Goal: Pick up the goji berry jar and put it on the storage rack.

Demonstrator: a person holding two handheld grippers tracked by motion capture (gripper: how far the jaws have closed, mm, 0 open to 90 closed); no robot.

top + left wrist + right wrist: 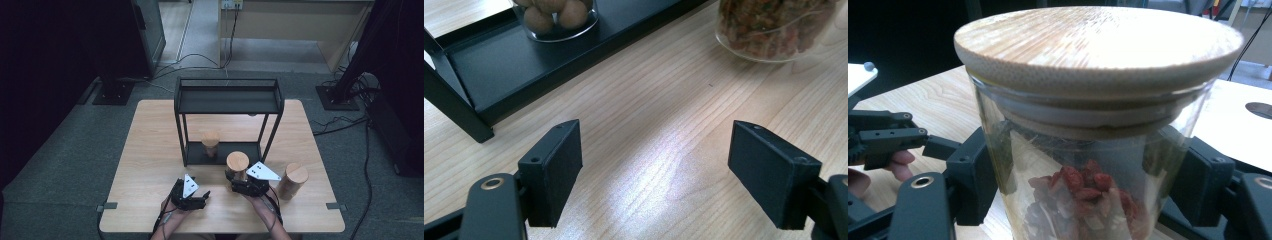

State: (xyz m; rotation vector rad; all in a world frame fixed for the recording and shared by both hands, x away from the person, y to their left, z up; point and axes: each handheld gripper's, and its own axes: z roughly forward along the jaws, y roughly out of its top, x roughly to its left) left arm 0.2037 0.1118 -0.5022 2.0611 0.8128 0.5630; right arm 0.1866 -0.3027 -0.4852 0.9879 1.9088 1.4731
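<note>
A glass jar with a bamboo lid (1098, 45) holds red dried berries. My right gripper (1083, 170) is shut on it, one pad on each glass side. From above, this jar (237, 161) stands just in front of the black shelf, with the right gripper (235, 181) behind it toward the person. My left gripper (204, 198) hovers low over the table to the left, jaws open and nothing between them. The left gripper (654, 150) looks down on bare wood, and the held jar (774, 27) sits at the upper right of its view.
A black two-tier metal shelf (227, 100) stands mid-table. On its lower tray (499, 65) is a lidded jar (210, 142) of round nuts (556, 17). A third lidded jar (294, 180) stands to the right of the right hand. Cables run across the floor behind the table.
</note>
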